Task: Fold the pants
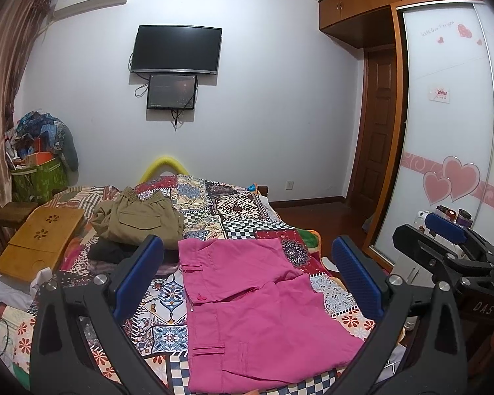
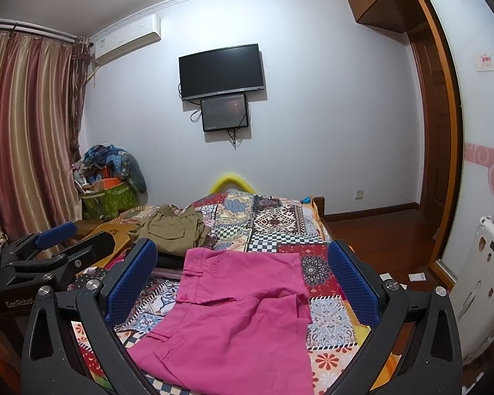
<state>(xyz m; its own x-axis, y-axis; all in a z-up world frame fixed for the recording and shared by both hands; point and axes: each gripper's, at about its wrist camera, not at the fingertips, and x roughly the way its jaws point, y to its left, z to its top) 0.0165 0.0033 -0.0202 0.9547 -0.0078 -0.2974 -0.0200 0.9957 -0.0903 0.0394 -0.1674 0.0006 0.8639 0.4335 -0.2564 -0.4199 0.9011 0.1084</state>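
Hovering wide open, holding nothing: left claw [image 1: 247, 276], right claw [image 2: 242, 281]. Lay flat on the patterned bed [image 1: 247, 210], those pink pants [image 1: 257, 309], between both. Risked pinching bedspread too, or snagging the khaki pile [image 1: 141, 220] nearby.

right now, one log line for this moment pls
stage: pre-grasp | pink pants flat on bed | left gripper open, above pants | right gripper open, above pants | khaki pants piled behind
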